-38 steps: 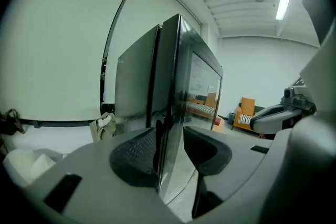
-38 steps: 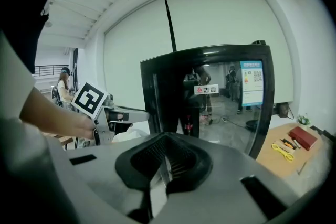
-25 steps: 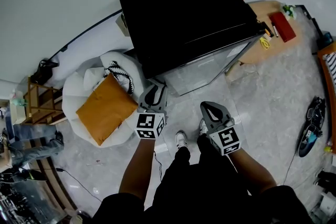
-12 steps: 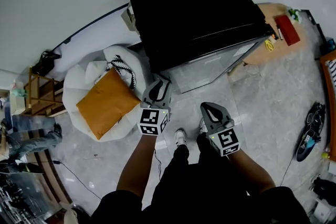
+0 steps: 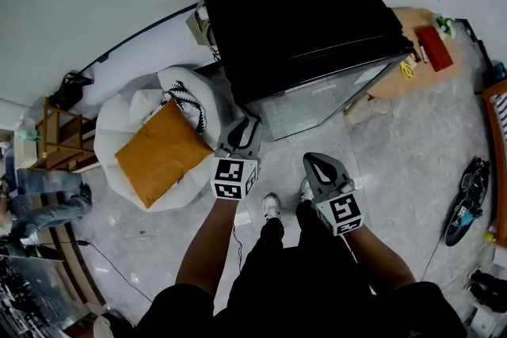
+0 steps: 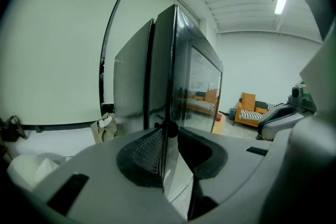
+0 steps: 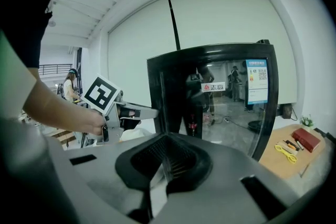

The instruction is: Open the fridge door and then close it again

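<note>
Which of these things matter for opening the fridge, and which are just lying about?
In the job: fridge; its door; left gripper, jaws closing around the door's edge; right gripper, shut and empty.
Lying about: cushion; beanbag; red box; scissors.

A small red-and-white label (image 7: 213, 87) on the glass fridge door (image 7: 231, 123) reads "志高" beside a red logo. To its right on the same glass, a blue-and-white sticker (image 7: 256, 81) carries lines of print too small to read. In the head view the door's stickers cannot be read either. The cube of the left tool (image 5: 242, 125) bears a square black-and-white code marker (image 5: 230, 178), and the cube of the right tool (image 5: 315, 159) bears a second marker (image 5: 345, 211). Both are block patterns, not letters or numbers.
</note>
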`<action>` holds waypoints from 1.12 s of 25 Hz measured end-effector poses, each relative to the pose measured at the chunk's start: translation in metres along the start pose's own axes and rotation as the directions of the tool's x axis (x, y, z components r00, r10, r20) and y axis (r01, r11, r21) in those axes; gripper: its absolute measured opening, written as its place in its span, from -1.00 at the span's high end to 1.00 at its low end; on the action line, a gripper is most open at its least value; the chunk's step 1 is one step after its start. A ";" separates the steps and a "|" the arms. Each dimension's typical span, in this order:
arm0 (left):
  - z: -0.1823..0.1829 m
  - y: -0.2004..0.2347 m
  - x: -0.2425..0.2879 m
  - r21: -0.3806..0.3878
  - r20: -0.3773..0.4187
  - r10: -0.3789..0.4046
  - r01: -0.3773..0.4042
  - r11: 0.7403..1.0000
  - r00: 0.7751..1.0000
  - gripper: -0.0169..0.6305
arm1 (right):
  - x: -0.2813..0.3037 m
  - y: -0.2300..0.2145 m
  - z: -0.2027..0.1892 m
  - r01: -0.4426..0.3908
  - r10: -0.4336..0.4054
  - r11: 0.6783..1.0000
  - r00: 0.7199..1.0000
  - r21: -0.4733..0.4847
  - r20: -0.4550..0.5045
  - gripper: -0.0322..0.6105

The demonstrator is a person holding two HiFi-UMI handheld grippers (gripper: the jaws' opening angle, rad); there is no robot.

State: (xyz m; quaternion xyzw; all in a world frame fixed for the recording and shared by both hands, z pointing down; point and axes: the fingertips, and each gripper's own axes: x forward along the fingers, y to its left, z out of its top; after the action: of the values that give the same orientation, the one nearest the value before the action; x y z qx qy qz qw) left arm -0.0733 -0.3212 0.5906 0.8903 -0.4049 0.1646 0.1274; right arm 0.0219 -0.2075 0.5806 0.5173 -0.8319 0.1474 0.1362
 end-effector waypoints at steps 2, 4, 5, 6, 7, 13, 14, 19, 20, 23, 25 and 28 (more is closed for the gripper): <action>0.000 0.000 0.000 0.005 -0.007 0.006 -0.006 1.000 1.000 0.62 | -0.002 0.002 0.001 -0.001 0.001 1.000 1.000 0.000 0.003 0.84; 0.000 0.000 0.000 0.009 -0.013 0.014 -0.013 1.000 1.000 0.62 | -0.003 0.002 0.002 0.001 -0.001 1.000 1.000 -0.004 0.005 0.84; 0.000 0.000 0.001 0.008 -0.015 0.016 -0.016 1.000 1.000 0.62 | -0.004 0.002 0.003 0.005 -0.005 1.000 1.000 -0.006 0.007 0.84; 0.000 0.000 0.000 0.005 -0.016 0.017 -0.016 1.000 1.000 0.62 | -0.005 0.001 0.004 0.008 -0.008 1.000 1.000 -0.008 0.009 0.84; 0.000 0.000 0.000 0.002 -0.017 0.016 -0.016 1.000 1.000 0.62 | -0.006 0.001 0.004 0.012 -0.012 1.000 1.000 -0.008 0.013 0.84; 0.000 0.000 0.000 0.001 -0.016 -0.002 0.002 1.000 1.000 0.62 | -0.011 -0.003 0.004 0.039 -0.039 0.999 0.999 -0.010 0.025 0.84; 0.001 0.001 0.000 -0.002 -0.014 -0.005 0.005 1.000 1.000 0.62 | -0.012 -0.003 0.005 0.041 -0.040 0.999 0.999 -0.011 0.031 0.84; -0.004 -0.011 -0.009 0.015 -0.004 -0.038 0.038 0.999 0.999 0.64 | -0.014 0.005 0.009 0.026 -0.025 0.999 0.999 -0.027 0.037 0.84; -0.007 -0.017 -0.013 0.021 0.000 -0.049 0.049 0.999 0.999 0.65 | -0.014 0.006 0.009 0.020 -0.019 0.999 0.999 -0.033 0.036 0.84; -0.012 -0.032 -0.022 0.026 0.005 -0.065 0.065 0.998 0.998 0.67 | -0.014 0.008 0.010 0.015 -0.013 0.999 0.999 -0.041 0.040 0.84; -0.013 -0.036 -0.024 0.024 0.001 -0.062 0.062 0.998 0.998 0.67 | -0.014 0.009 0.012 0.018 -0.017 0.999 0.999 -0.039 0.046 0.84; -0.014 -0.036 -0.026 0.014 0.000 -0.060 0.060 0.998 0.998 0.67 | -0.015 0.012 0.017 0.033 -0.030 0.999 0.998 -0.037 0.061 0.84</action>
State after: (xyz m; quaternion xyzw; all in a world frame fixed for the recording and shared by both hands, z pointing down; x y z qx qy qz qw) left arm -0.0645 -0.2751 0.5896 0.9031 -0.3768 0.1631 0.1260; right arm 0.0158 -0.1968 0.5585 0.5318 -0.8301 0.1139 0.1232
